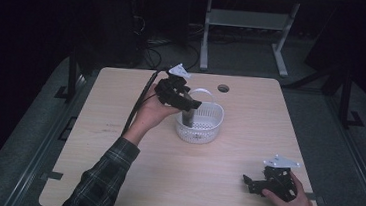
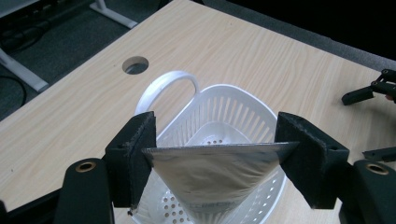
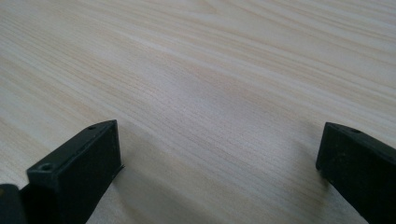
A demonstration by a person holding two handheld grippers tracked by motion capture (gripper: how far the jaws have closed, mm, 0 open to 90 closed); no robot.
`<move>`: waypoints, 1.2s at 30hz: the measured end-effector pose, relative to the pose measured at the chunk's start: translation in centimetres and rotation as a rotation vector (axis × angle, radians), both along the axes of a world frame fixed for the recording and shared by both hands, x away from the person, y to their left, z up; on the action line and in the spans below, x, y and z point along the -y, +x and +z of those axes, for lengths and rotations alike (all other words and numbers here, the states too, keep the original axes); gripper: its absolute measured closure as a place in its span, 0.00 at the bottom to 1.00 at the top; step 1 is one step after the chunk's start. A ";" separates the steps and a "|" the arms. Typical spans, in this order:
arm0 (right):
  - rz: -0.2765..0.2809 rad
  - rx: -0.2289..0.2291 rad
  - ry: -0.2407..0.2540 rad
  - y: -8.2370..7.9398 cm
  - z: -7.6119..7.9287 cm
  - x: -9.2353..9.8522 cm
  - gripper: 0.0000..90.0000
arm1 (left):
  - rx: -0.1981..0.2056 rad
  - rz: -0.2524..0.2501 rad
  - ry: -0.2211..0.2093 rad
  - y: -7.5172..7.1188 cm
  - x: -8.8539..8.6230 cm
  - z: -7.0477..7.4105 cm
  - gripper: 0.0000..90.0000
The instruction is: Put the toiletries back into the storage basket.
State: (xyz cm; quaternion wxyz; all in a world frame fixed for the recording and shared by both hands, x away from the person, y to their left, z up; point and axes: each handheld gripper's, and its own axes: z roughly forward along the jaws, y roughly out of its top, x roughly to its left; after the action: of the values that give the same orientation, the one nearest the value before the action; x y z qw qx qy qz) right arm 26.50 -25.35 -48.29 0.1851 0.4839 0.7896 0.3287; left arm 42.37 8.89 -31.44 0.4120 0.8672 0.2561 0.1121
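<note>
Silver foil pouch (image 2: pixel 212 170): pinched by its top edge between the pads of the left gripper (image 2: pixel 215 144), hanging point-down beneath the jaws, its lower end inside the white basket (image 2: pixel 243 105). Basket stands on the wooden table (image 1: pixel 224 187) directly under that gripper; its handle (image 2: pixel 163 84) lies just beyond the jaw on the left. Right gripper (image 3: pixel 219 163): jaws spread wide, nothing between them, low over bare tabletop, well apart from basket and pouch.

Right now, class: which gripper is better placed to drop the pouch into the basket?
Left. The left gripper already clamps the silver pouch directly over the white basket; the right gripper sits open, low over the table, well away.
</note>
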 end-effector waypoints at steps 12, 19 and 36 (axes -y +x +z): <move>-0.002 -0.001 0.000 0.0 0.0 0.0 0.00 | -0.009 0.002 0.007 0.3 -0.1 -1.6 0.33; -0.002 -0.001 0.000 0.0 0.0 0.0 0.00 | -0.016 0.004 0.017 0.4 0.0 -2.2 0.33; -0.002 -0.001 0.000 0.0 0.0 0.0 0.00 | -0.035 0.011 0.063 0.6 0.0 -4.0 0.33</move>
State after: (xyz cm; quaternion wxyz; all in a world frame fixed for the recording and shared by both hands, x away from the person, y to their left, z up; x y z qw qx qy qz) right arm 26.50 -25.34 -48.29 0.1849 0.4847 0.7893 0.3283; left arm 43.01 8.86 -35.39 0.3795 0.8800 0.2646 0.1072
